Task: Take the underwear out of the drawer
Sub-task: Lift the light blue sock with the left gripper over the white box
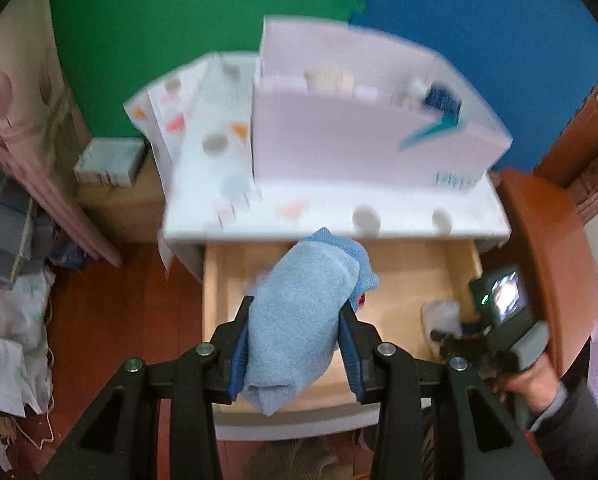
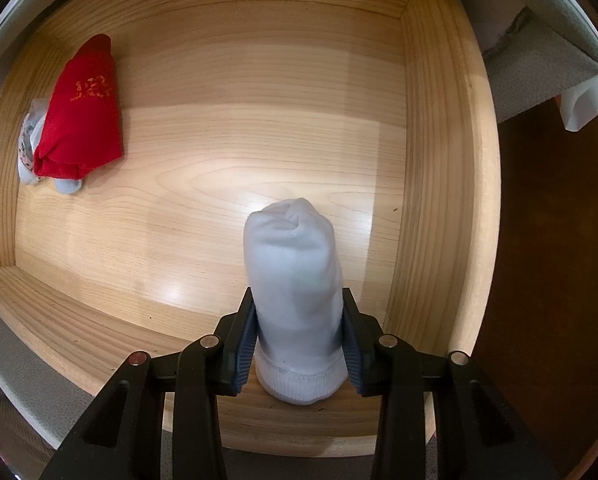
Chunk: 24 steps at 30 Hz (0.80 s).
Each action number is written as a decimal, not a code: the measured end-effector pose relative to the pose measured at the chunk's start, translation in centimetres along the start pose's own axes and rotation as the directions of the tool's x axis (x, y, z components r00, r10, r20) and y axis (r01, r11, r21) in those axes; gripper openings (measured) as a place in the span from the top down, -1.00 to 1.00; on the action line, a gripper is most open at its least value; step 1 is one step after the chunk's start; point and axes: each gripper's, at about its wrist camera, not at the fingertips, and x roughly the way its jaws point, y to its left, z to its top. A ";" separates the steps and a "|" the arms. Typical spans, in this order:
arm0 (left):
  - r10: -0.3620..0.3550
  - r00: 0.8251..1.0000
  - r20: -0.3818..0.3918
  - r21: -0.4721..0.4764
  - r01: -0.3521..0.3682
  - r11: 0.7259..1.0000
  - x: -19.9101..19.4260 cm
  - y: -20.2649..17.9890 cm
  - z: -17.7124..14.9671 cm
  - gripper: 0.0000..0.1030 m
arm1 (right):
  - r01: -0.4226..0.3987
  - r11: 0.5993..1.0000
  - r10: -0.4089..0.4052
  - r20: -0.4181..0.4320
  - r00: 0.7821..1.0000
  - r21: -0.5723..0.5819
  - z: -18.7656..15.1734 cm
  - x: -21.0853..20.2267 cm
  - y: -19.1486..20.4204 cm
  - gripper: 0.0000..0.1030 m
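My left gripper (image 1: 295,312) is shut on a rolled light blue underwear bundle (image 1: 299,312) and holds it above the open wooden drawer (image 1: 419,276). My right gripper (image 2: 299,320) is shut on a rolled white bundle (image 2: 295,288) low inside the drawer (image 2: 259,120), near its front right corner. In the left wrist view the right gripper (image 1: 455,332) shows at the drawer's right side with the white bundle (image 1: 439,314). A red rolled bundle (image 2: 83,112) lies at the drawer's left on pale items (image 2: 29,148).
The white cabinet top (image 1: 339,212) carries a white box (image 1: 359,132) and patterned sheets (image 1: 203,120). A brown curved chair back (image 1: 547,264) stands right of the drawer. Bags and cloth (image 1: 11,312) pile up on the floor at the left.
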 end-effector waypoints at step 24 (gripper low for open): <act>0.103 0.985 0.136 0.112 -0.118 0.987 4.1 -4.5 18.9 0.23 | -0.007 1.000 0.007 0.001 1.000 0.000 -0.3 0.5 -0.3 0.32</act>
